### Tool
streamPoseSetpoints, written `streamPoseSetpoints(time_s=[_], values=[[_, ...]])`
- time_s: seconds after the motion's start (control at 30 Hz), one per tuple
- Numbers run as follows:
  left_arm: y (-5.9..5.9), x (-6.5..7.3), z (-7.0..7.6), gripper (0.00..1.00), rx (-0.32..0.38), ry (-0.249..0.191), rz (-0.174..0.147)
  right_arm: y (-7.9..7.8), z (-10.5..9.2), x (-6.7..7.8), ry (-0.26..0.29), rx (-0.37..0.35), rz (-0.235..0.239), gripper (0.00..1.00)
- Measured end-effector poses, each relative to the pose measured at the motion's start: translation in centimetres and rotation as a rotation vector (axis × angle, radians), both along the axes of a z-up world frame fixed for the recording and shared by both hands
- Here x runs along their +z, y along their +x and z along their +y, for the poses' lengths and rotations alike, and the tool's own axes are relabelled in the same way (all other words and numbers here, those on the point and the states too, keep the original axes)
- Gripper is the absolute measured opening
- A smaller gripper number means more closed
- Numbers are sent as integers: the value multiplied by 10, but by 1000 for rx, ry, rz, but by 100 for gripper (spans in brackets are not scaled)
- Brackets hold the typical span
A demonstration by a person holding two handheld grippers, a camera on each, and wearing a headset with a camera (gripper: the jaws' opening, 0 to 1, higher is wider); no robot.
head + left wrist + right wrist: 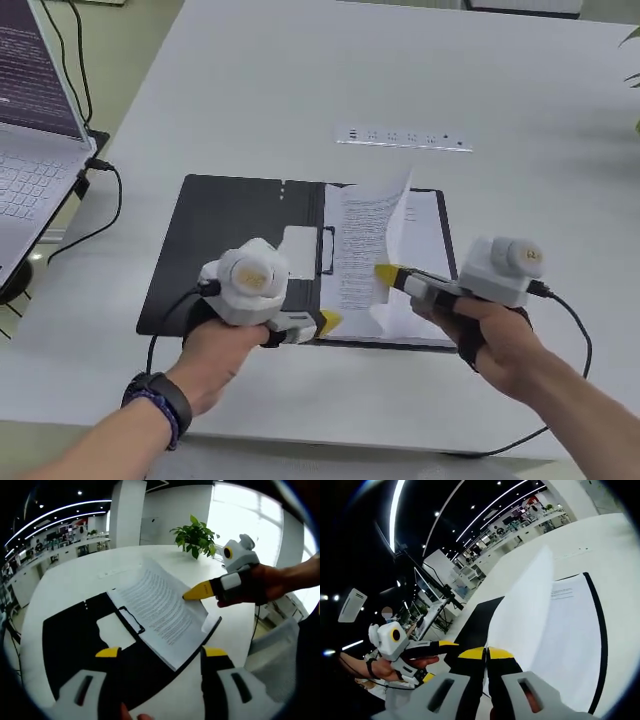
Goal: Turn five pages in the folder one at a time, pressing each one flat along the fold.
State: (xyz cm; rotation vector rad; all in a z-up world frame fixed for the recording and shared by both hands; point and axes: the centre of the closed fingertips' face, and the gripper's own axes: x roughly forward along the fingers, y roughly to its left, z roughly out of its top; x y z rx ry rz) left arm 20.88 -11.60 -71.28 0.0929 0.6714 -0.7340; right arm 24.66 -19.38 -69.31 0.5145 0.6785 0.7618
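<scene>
White counter (300, 80), open-plan office behind. Nearest the person, the left tongs (161, 652) are held spread over the near edge of the folder (220, 240), just beside the fold's near end; nothing is gripped. The right tongs (486, 653) are pressed together on the free edge of one page (362, 240), low on that edge. This page is raised off the right-hand stack (425, 240) and stood nearly upright, with print facing left, the blank back facing the right tongs, and the top corner curled. The fold (323, 205) runs near-to-far from the person, with a clip (326, 250) on it. The page is hinged there, left of the right tongs, so a leftward swing onto the black left cover is expected. The left tongs are judged nearer for the press along the fold. Farther back, a power strip (400, 138) is seen; a laptop (30, 150) sits far left.
</scene>
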Motion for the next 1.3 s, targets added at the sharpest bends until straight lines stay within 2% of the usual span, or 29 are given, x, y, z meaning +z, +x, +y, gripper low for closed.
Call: streamPoseSetpoints(time_s=[0.27, 0.67, 0.93, 1.13, 1.3], values=[[-3, 6, 30, 64, 33, 6, -15, 3, 32, 5, 11, 52, -8, 0], [-9, 13, 74, 66, 88, 8, -29, -4, 79, 9, 4, 140, -13, 0], [-17, 18, 94, 66, 117, 7, -37, -9, 104, 5, 0, 188, -6, 0], [-23, 15, 115, 67, 154, 8, -26, -13, 127, -3, 2, 220, 10, 0], [-28, 15, 126, 67, 178, 2, -26, -16, 144, -8, 9, 233, 29, 0]])
